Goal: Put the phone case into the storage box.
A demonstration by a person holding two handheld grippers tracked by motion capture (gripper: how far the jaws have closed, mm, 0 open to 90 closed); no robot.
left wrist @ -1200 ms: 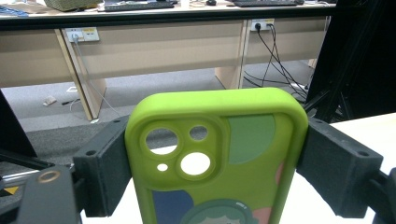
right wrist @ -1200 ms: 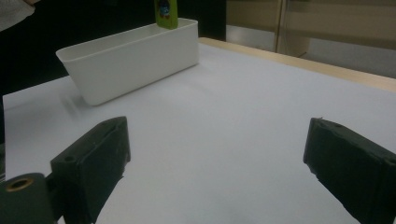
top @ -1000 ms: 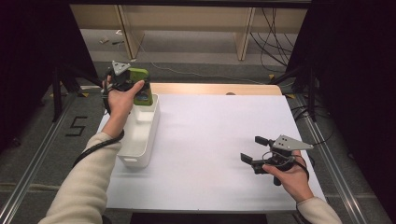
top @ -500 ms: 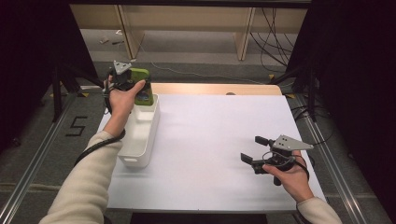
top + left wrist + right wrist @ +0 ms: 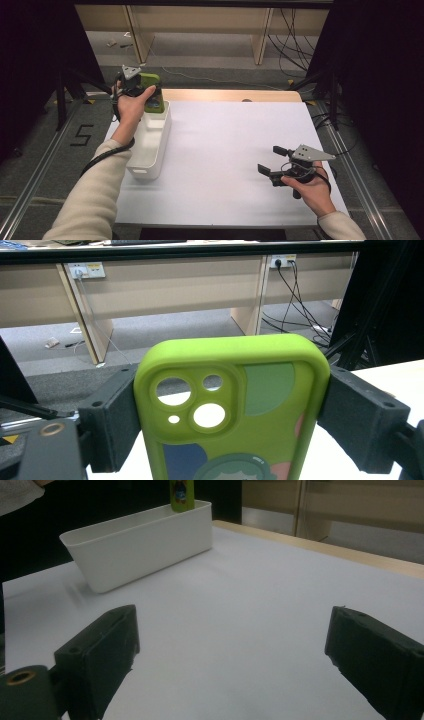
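Left gripper (image 5: 145,92) is clamping a lime-green phone case (image 5: 231,410) by its side edges, holding it upright over the far end of the white bin (image 5: 150,145). Right gripper (image 5: 272,161) is sitting well to the right of the bin on the white table (image 5: 225,150), jaws spread wide, gripping nothing.

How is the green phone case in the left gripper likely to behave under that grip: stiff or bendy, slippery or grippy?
The green phone case looks like matte, rounded silicone, so it is probably grippy and a little bendy. The left gripper clamps its two side edges, and they show no bowing, so it seems firm enough. It is an empty shell with open camera holes, so likely light.
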